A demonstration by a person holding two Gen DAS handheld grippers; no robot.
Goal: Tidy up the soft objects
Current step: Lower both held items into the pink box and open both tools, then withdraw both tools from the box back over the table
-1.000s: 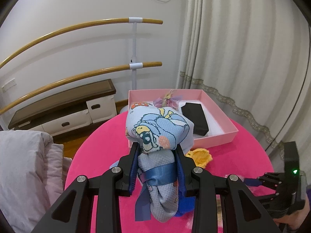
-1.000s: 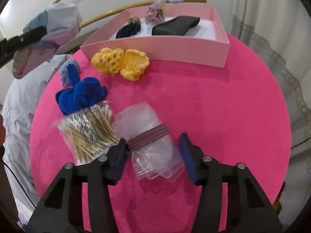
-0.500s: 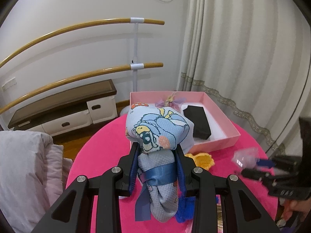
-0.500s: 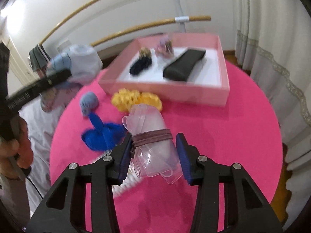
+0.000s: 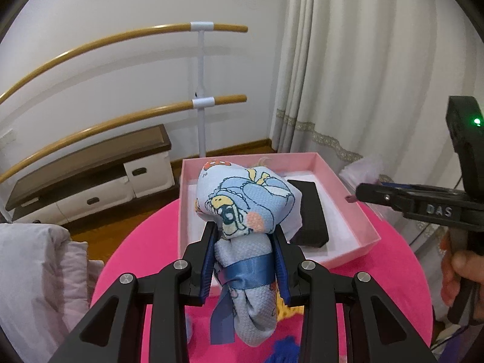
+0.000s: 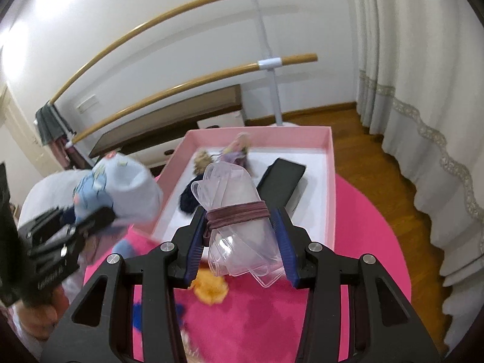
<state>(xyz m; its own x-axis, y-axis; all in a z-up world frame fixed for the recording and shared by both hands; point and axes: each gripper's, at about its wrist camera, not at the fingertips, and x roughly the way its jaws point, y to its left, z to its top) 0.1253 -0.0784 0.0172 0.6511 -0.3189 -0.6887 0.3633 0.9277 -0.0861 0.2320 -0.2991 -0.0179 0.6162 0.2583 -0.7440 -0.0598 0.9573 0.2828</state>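
My left gripper point(image 5: 245, 260) is shut on a pale blue cartoon-print cloth bundle point(image 5: 245, 199) tied with a blue ribbon, held above the near edge of the pink box point(image 5: 354, 211). My right gripper point(image 6: 239, 233) is shut on a bundle of clear plastic bags point(image 6: 239, 211) bound with a brown band, held above the pink box point(image 6: 329, 181). The box holds a black pouch point(image 6: 284, 181), a dark hair tie point(image 6: 187, 202) and a lilac hair bow point(image 6: 236, 154). The left gripper with its cloth bundle point(image 6: 118, 190) shows at left in the right wrist view.
A round pink table point(image 6: 363, 236) carries the box, a yellow crochet piece point(image 6: 211, 287) and a blue crochet piece point(image 5: 284, 348). Wooden ballet bars point(image 5: 121, 36) and a low cabinet point(image 5: 90, 169) stand behind. Curtains point(image 5: 363, 75) hang at the right. Pale bedding point(image 5: 33, 272) lies left.
My right gripper closed on the plastic bag bundle, lifted it off the table and carried it over the pink box. My left gripper moved the cloth bundle forward toward the box.
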